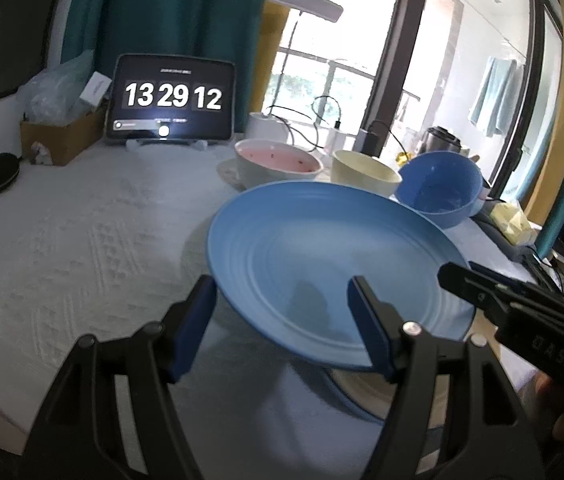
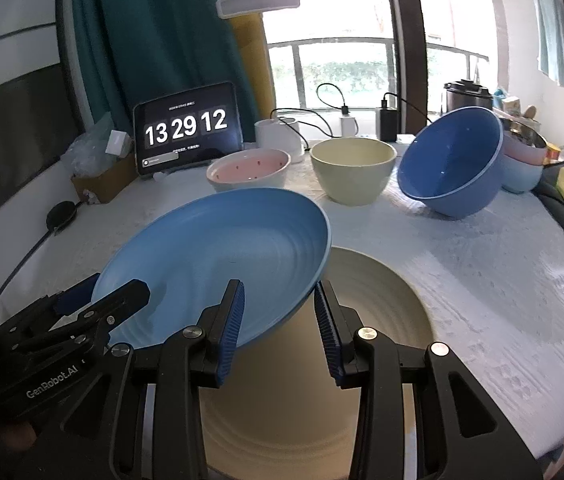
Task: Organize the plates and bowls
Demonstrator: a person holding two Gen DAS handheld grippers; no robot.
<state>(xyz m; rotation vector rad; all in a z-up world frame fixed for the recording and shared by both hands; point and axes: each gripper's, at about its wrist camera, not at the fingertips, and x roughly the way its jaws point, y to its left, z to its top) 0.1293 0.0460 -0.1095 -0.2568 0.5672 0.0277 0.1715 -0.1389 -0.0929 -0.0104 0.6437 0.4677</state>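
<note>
Right tongs pinch the blue plate by its rim. Left tongs straddle the far rim, can't tell if they bite. The plate hangs tilted over the cream plate, not stacked. Tipped blue bowl, cream bowl and pink bowl sit apart, so looks like most is left

Saw a tablet showing 13 29 12, propped at the back of a white bumpy cloth. A cardboard box with plastic bags stood to its left. Behind were green curtains, a white cup, chargers with black wires, a cooking pot
</note>
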